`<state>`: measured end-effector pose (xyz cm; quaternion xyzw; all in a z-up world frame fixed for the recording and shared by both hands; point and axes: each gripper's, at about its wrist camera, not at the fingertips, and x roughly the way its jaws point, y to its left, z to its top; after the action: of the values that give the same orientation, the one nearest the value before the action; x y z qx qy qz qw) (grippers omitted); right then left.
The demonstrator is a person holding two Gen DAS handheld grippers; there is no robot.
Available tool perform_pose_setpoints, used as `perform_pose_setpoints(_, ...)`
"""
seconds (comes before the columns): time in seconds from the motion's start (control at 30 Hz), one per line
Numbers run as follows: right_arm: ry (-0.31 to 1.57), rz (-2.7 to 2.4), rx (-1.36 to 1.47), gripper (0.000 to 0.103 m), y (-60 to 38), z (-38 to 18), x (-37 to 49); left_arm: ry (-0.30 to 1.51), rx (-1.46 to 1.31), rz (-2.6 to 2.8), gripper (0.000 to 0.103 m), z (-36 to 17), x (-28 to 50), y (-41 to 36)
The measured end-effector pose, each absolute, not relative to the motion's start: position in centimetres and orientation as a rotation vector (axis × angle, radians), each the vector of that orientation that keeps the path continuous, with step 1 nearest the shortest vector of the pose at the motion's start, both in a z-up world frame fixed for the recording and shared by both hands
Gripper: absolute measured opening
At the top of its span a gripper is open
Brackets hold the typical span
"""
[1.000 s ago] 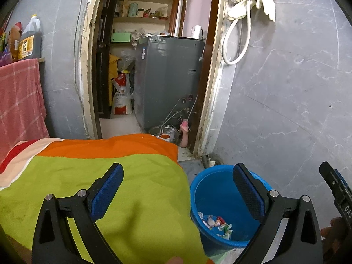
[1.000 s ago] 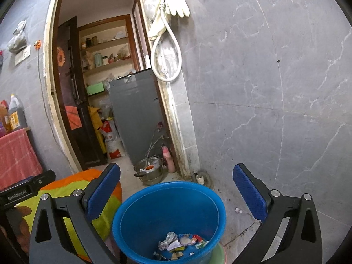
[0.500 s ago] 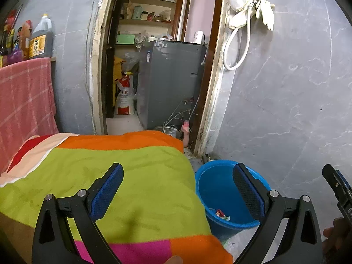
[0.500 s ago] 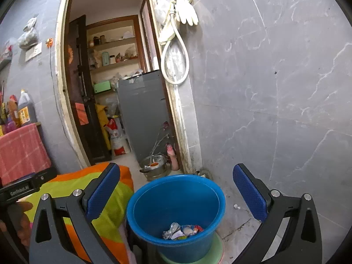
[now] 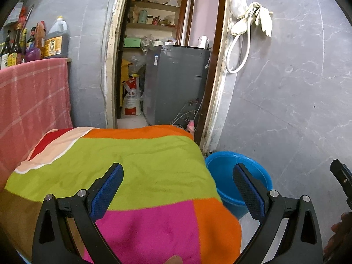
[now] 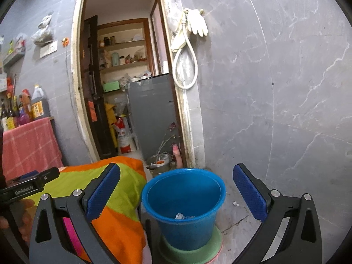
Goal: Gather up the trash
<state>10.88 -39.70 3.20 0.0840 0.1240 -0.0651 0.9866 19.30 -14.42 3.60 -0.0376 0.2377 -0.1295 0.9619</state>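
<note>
Seemingly near the end. Blue bucket (image 6: 183,200) stands on the floor on a green base (image 6: 211,245), just beside the cloth-covered table (image 5: 143,167) and near the grey tiled wall. Some trash (image 6: 182,216) already lies in its bottom: crumpled pale scraps, mostly hidden by the near rim, too small to sort. Cloth top, as far as the left wrist view shows it, bears no litter. One small white bit (image 6: 235,203) lies on the floor right of the bucket; may be left to collect, cannot tell what it is. Left gripper (image 5: 177,190) spread wide, nothing between its blue pads, over the cloth. Right gripper (image 6: 176,190) likewise wide apart and empty, bucket framed between its fingers.
</note>
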Motion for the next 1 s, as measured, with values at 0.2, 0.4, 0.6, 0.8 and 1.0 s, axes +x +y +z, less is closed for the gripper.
perform_pose_setpoints(0.2, 0.246, -0.119, 0.155, 0.103, -38.1, 3.2, 8.5, 0.474, -0.075, -0.254, 0.097, 3.2, 16.4, -12.8)
perform_pose_setpoints(0.4, 0.235, -0.108, 0.14, 0.103, -36.5, 3.1, 6.3, 0.448, -0.068, -0.242, 0.098, 2.9, 13.6, -11.4)
perform_pose_setpoints(0.6, 0.227, -0.107, 0.13, 0.103, -35.2, 2.4, 4.4, 0.431, -0.074, -0.229, 0.098, 2.2, 11.0, -10.0)
perform_pose_setpoints(0.8, 0.226, -0.13, 0.113, 0.103, -34.0, 1.3, 3.0, 0.418, -0.059, -0.205, 0.098, 1.2, 9.2, -9.2)
perform_pose_setpoints(1.0, 0.222, -0.151, 0.1, 0.103, -33.8, 0.5, 2.3, 0.413, -0.056, -0.185, 0.098, 0.0, 8.0, -8.5)
